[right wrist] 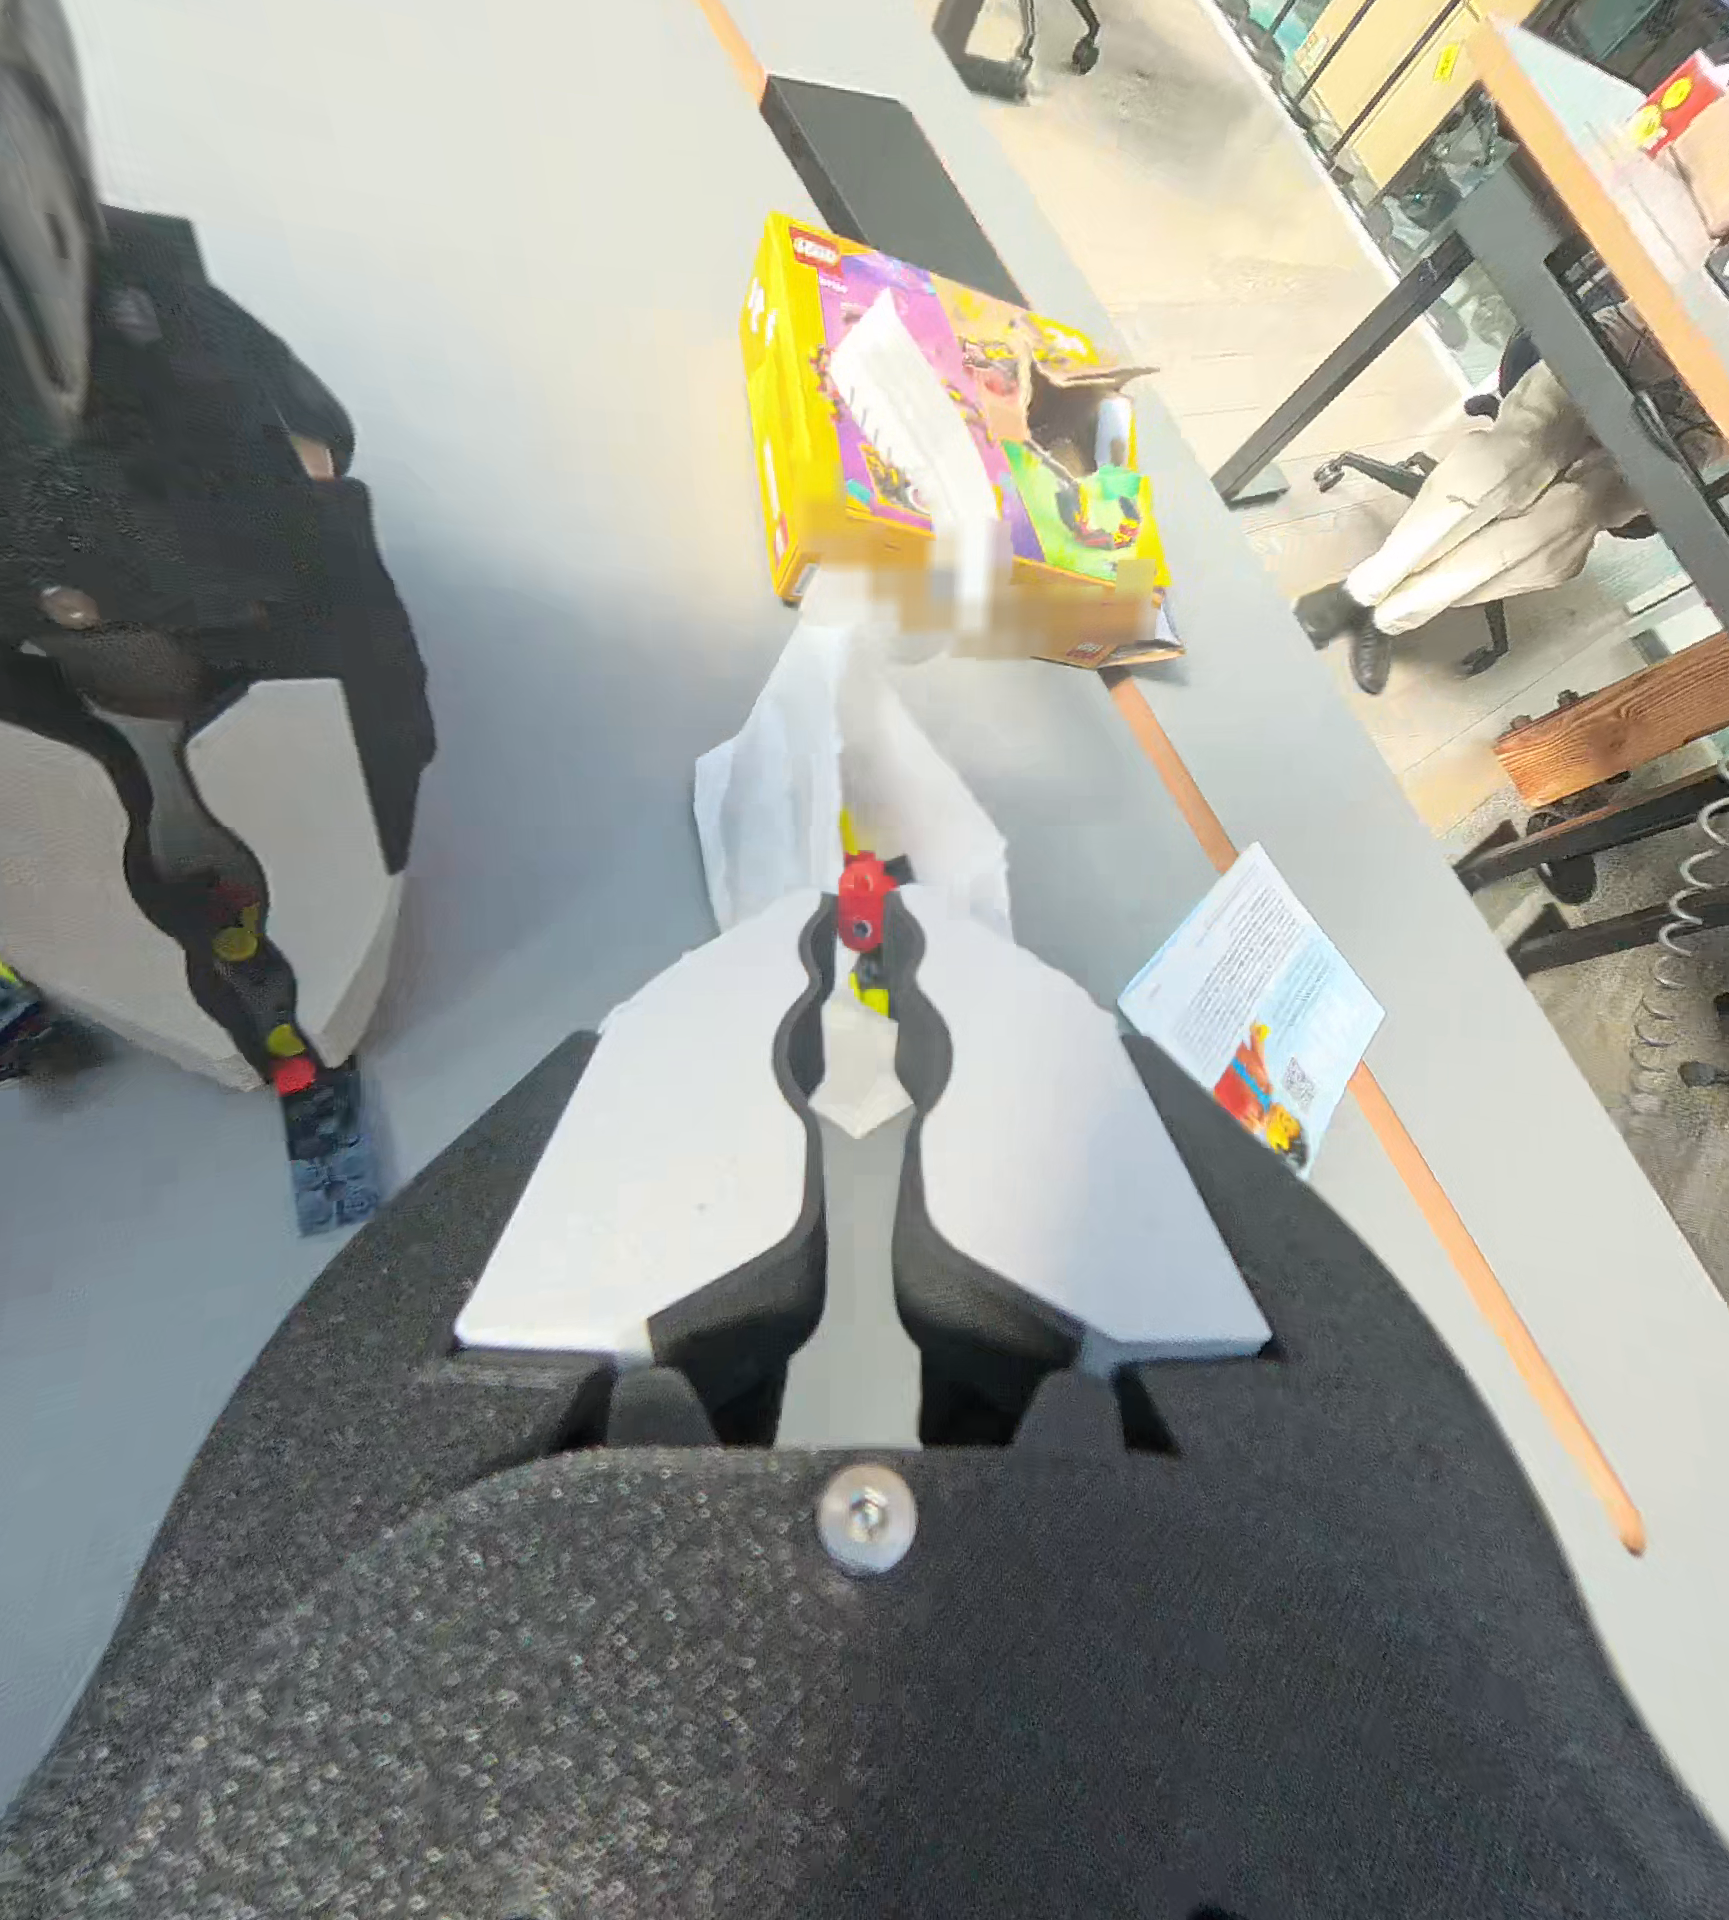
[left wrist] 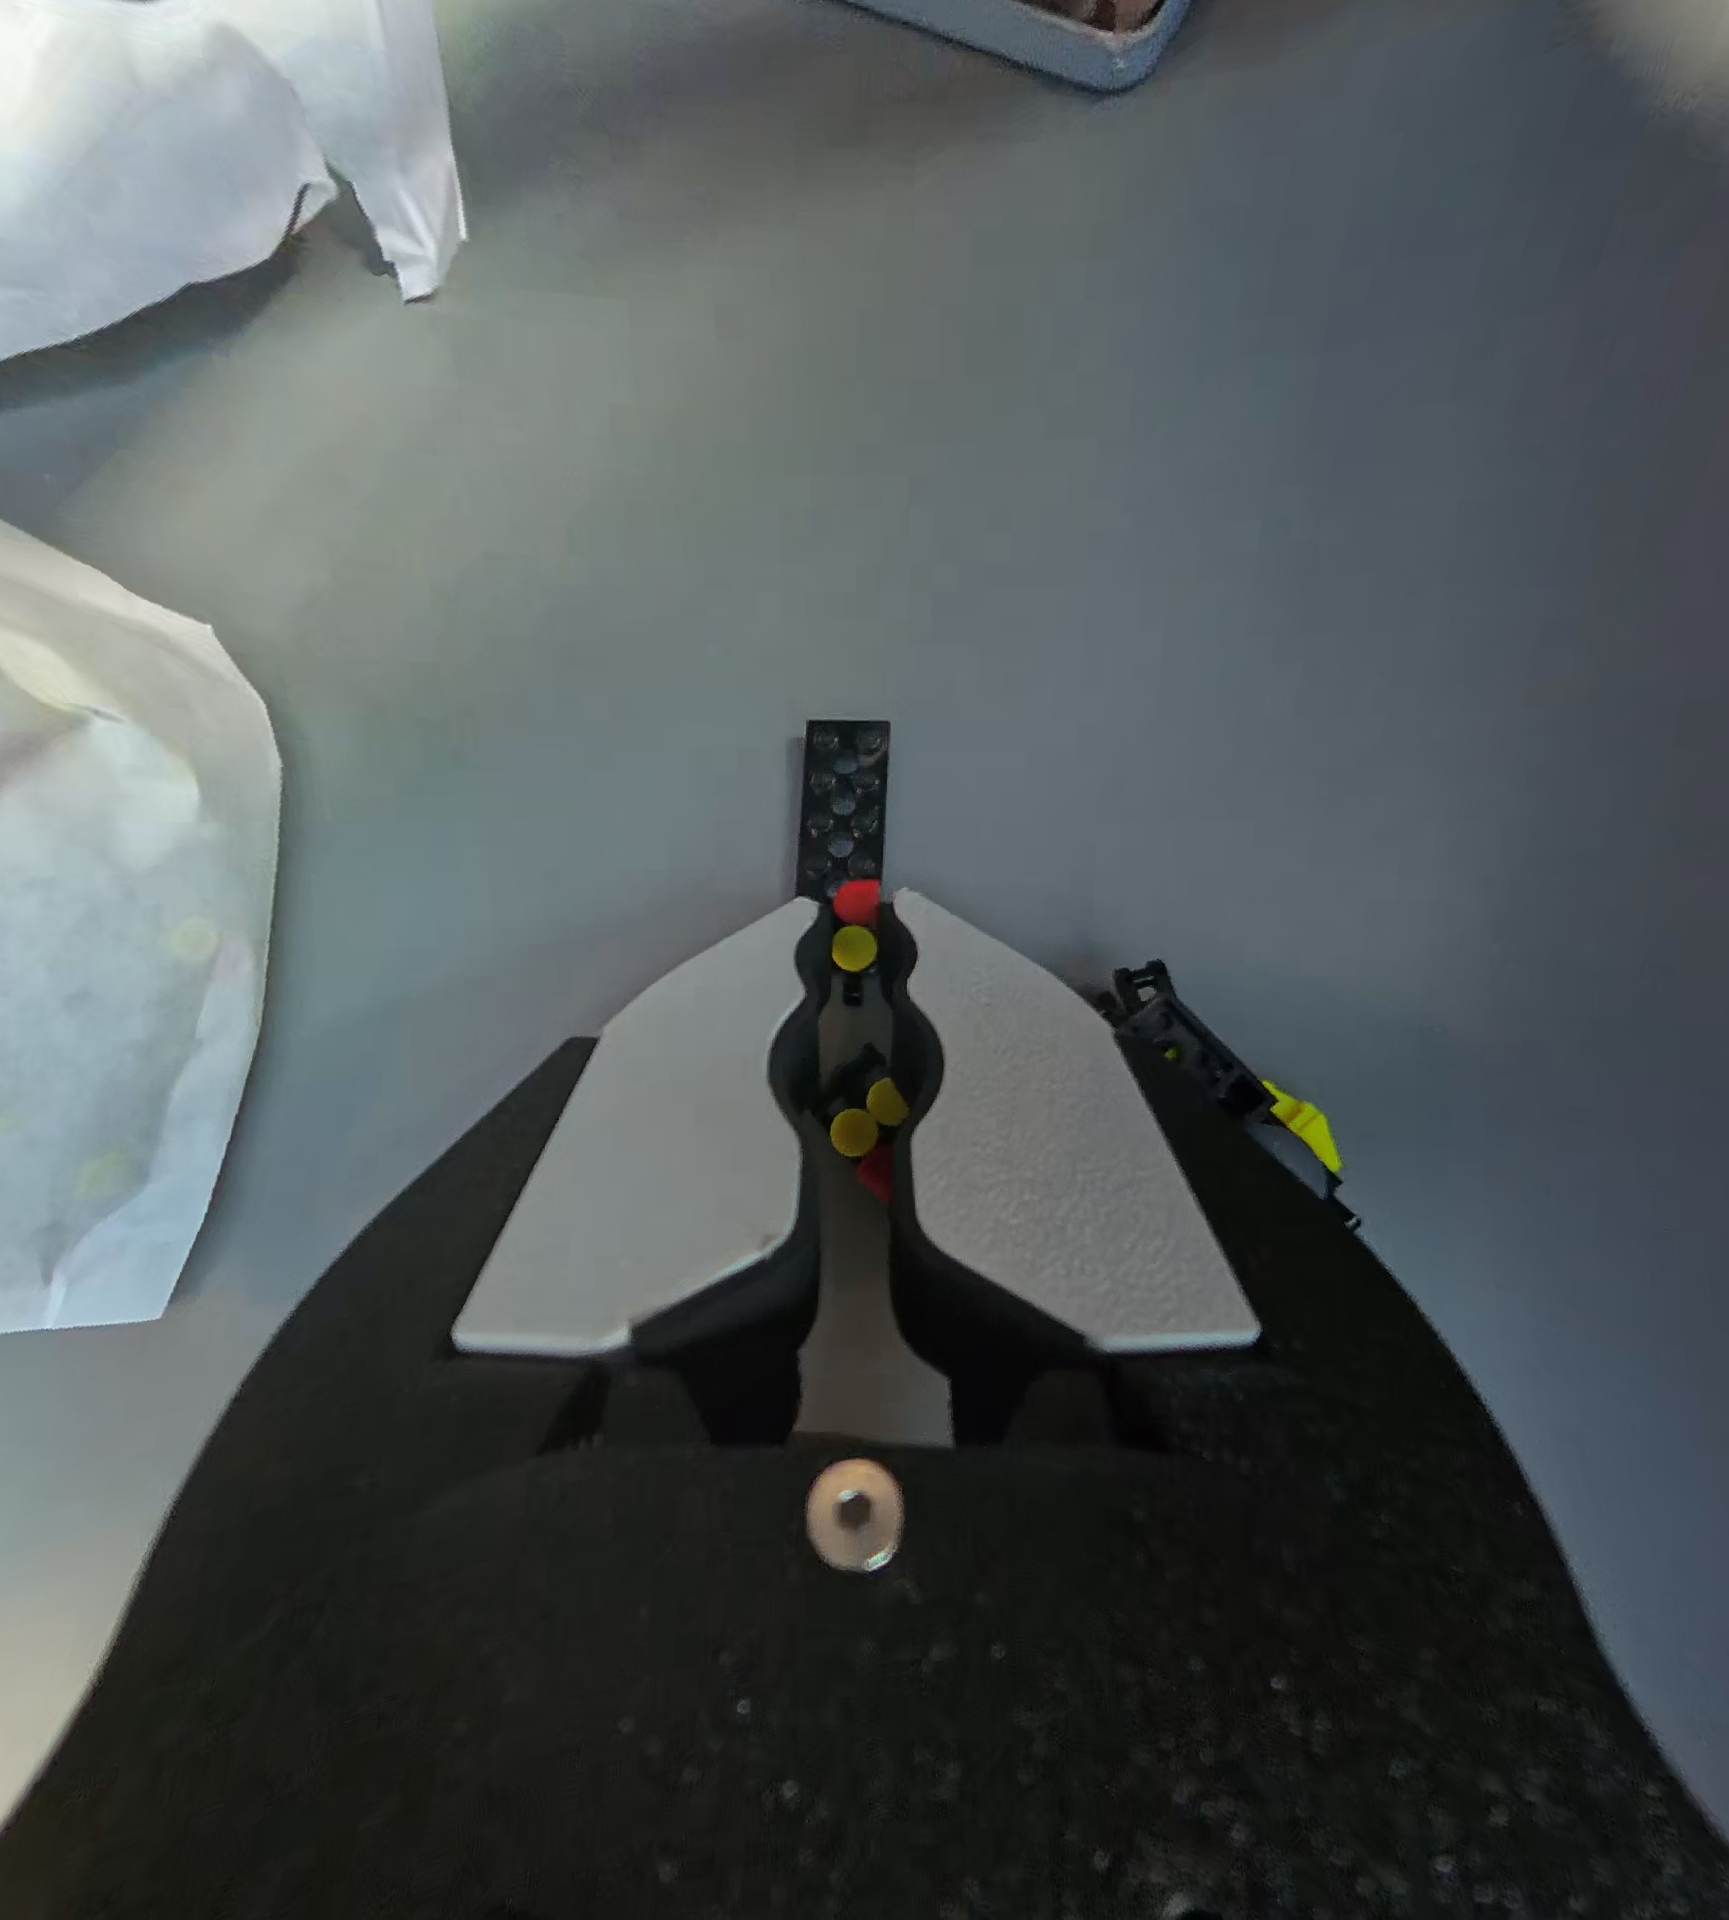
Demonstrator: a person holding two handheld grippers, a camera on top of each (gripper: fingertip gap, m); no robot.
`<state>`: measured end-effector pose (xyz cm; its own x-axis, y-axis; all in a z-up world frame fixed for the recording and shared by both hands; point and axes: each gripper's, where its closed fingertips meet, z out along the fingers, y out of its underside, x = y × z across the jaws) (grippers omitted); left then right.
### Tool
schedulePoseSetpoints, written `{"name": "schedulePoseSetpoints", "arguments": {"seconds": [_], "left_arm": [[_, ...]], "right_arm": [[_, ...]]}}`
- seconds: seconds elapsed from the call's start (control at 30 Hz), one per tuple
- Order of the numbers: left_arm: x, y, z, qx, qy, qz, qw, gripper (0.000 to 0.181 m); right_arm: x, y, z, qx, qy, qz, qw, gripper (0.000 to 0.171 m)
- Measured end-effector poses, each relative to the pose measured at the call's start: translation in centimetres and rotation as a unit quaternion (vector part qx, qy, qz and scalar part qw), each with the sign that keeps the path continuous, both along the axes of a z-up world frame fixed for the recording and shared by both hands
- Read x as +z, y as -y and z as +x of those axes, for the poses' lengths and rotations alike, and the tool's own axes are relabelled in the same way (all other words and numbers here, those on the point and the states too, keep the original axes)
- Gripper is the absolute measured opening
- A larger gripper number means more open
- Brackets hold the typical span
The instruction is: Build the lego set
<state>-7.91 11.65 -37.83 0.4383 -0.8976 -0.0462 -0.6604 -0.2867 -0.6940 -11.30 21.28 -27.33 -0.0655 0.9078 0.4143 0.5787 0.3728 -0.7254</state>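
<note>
The left gripper [left wrist: 855,914] is closed down to a narrow slot on a long black plate [left wrist: 844,805]. The plate's long axis runs straight on from the fingers toward twelve o'clock in the left wrist view, its free studded end lying on the grey table [left wrist: 1255,520]. A red round stud [left wrist: 857,900] sits at the fingertips, with a yellow round stud [left wrist: 854,949] just behind it at six o'clock. Farther back in the slot are more yellow and red bits; whether they sit on the same plate cannot be told. Beside the right finger, at about four o'clock, lies a dark build with lime parts [left wrist: 1244,1091]. White paper bags [left wrist: 60,883] lie at nine and eleven o'clock.

The right gripper [right wrist: 862,914] is likewise pinched nearly closed on a small red piece [right wrist: 860,899] that stands out past the fingertips toward twelve o'clock; a lime and black bit shows just behind it. Beyond it lies a white bag [right wrist: 798,769], and farther toward twelve o'clock a yellow box [right wrist: 839,499]. An instruction leaflet [right wrist: 1255,1008] lies at three o'clock by the table edge. At nine o'clock the left gripper [right wrist: 294,1070] points down at the table with the black plate [right wrist: 330,1153].
</note>
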Motion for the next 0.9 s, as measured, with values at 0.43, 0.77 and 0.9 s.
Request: {"name": "schedulePoseSetpoints", "arguments": {"seconds": [0.43,0.77,0.9], "left_arm": [[2.8,-0.9,-2.5,0.043,0.067,0.03,0.996,0.009],[12.9,-9.2,-6.1,0.14,0.115,0.201,0.963,0.002],[11.5,-6.2,-5.3,0.087,0.113,0.169,0.975,0.0]], "right_arm": [[-2.6,-1.4,-0.8,0.041,0.074,-0.12,0.989,0.027],[-1.1,-1.6,-1.6,0.048,0.071,-0.097,0.992,0.029],[0.4,0.4,0.9,0.042,0.027,-0.096,0.994,0.023]]}}
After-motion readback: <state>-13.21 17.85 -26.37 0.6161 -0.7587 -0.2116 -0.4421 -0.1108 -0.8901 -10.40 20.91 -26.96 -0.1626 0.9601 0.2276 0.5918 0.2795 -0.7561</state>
